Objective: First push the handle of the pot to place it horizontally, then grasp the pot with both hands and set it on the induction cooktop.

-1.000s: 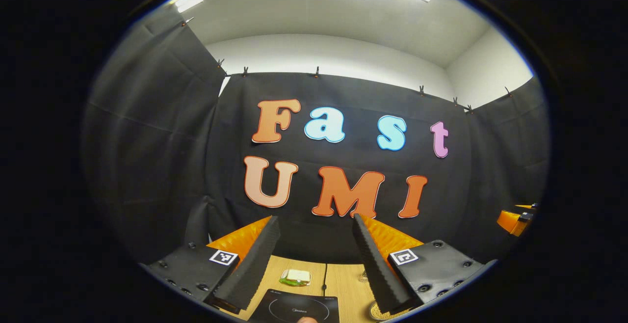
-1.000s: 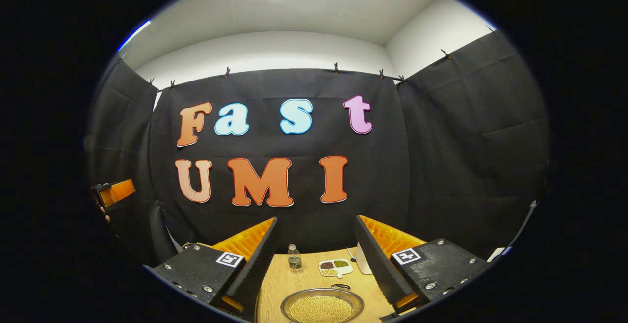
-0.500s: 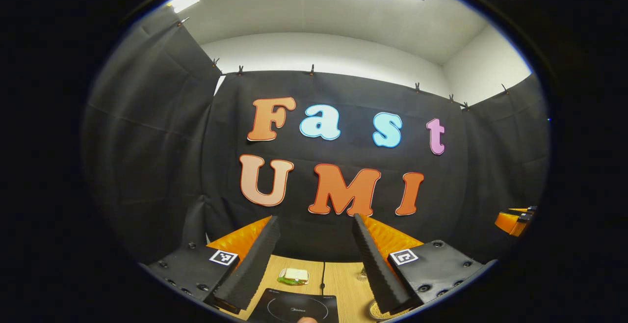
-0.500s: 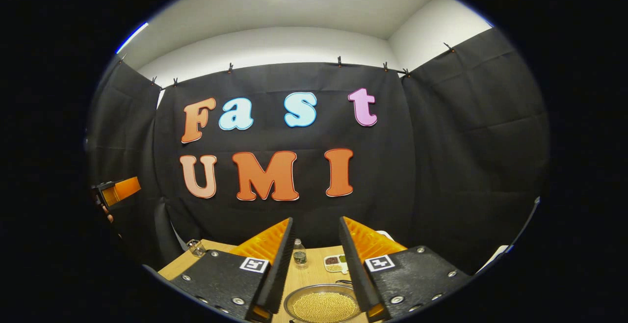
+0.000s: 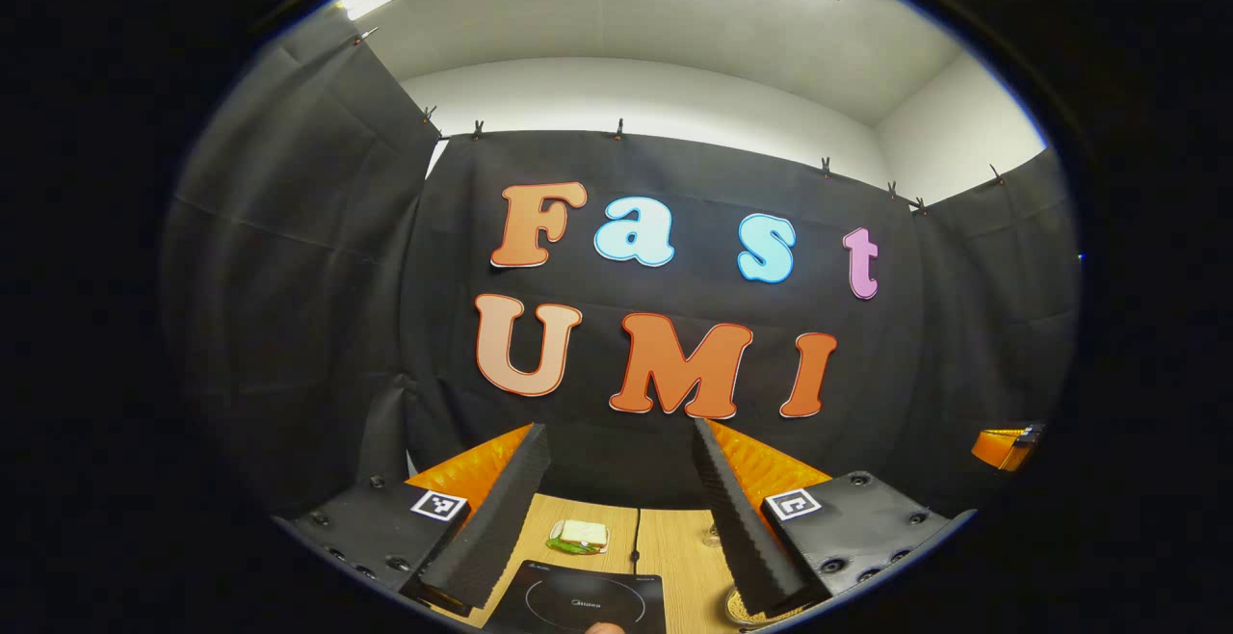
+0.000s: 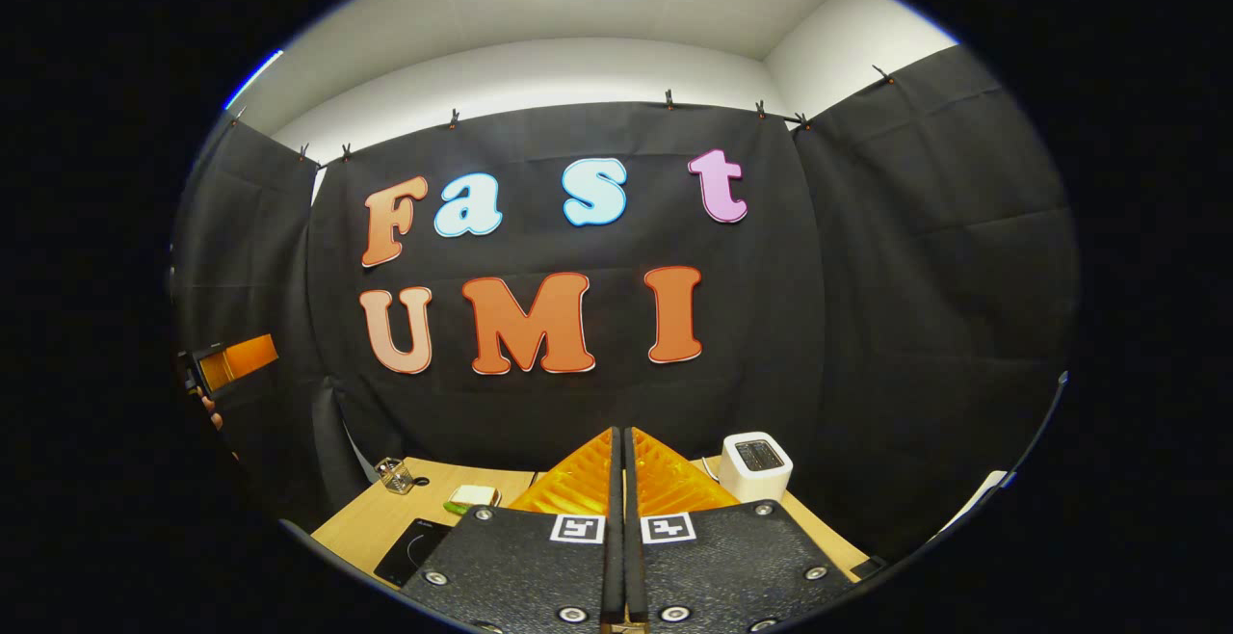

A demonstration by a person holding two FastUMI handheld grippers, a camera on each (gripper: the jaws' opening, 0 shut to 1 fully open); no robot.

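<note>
The wooden bench [image 6: 366, 523] carries a black induction cooktop [image 5: 578, 603], a sandwich [image 5: 579, 536] behind it, a white toaster [image 6: 757, 463], and a small glass [image 6: 389, 475].

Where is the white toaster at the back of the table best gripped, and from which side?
Probably across its two flat side walls, from above. The toaster stands upright on the table, boxy with rounded corners, slot on top, and no handle that I can make out. The right tool is shut, so it would have to open first.
</note>
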